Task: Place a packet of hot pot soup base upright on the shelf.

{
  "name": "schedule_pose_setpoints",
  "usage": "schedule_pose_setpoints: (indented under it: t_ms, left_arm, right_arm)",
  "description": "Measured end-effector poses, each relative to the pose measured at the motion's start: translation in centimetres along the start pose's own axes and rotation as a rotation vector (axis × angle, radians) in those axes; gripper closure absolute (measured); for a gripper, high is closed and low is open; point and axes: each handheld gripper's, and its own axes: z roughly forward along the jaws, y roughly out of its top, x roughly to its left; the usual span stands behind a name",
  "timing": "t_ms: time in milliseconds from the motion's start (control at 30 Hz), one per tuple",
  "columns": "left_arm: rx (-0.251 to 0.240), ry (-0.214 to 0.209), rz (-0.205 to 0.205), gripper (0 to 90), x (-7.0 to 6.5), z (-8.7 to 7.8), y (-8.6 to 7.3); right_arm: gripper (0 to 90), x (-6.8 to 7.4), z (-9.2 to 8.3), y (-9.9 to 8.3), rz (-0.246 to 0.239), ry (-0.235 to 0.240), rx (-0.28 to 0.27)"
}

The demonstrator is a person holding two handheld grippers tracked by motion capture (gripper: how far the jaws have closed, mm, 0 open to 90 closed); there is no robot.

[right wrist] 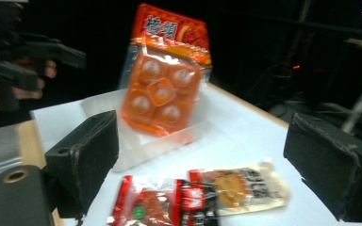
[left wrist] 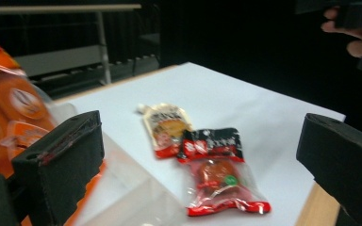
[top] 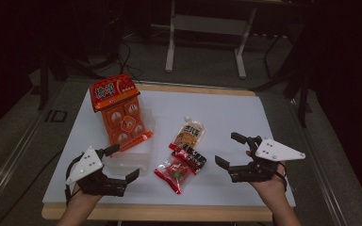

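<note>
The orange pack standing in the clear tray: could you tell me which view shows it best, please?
The right gripper view: the orange pack faces it, whole and upright. The high view shows it smaller, leaning in the tray. The left gripper view catches a blurred edge of it.

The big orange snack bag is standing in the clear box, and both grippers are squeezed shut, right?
Nearly. The orange snack bag does stand in the clear box, but the left gripper and right gripper are both open, holding nothing. The high view shows their jaws spread apart.
</note>
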Motion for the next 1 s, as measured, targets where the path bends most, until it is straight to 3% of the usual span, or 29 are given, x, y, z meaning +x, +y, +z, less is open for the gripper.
schedule_pose_setpoints:
  t_ms: [200, 333, 433, 533, 833, 1000]
  left_arm:
    - [0.017, -0.032, 0.02, 1.9, -0.9, 1.2, -1.4]
    - [0.007, -0.068, 0.02, 1.9, -1.3, 1.5, -2.0]
    - [0.006, -0.073, 0.021, 1.9, -1.3, 1.7, -2.3]
    - [0.004, -0.071, 0.054, 1.9, -1.5, 1.8, -2.7]
    - [-0.016, -0.076, 0.009, 1.9, -1.2, 2.0, -3.5]
    - [-0.001, -0.07, 0.033, 1.9, -1.3, 2.1, -3.9]
  right_arm:
    - [13.1, -0.7, 1.7, -1.2, 0.061, 0.041, 0.046]
    - [13.6, -0.9, 2.8, -2.1, 0.063, 0.044, 0.072]
    - [14.2, -1.0, 3.7, -2.7, 0.059, 0.052, 0.092]
    - [14.2, -1.2, 4.6, -3.4, 0.068, 0.063, 0.11]
    - [14.7, -1.8, 6.7, -5.4, 0.079, 0.075, 0.169]
    - [16.0, -2.2, 7.6, -6.7, 0.095, 0.077, 0.194]
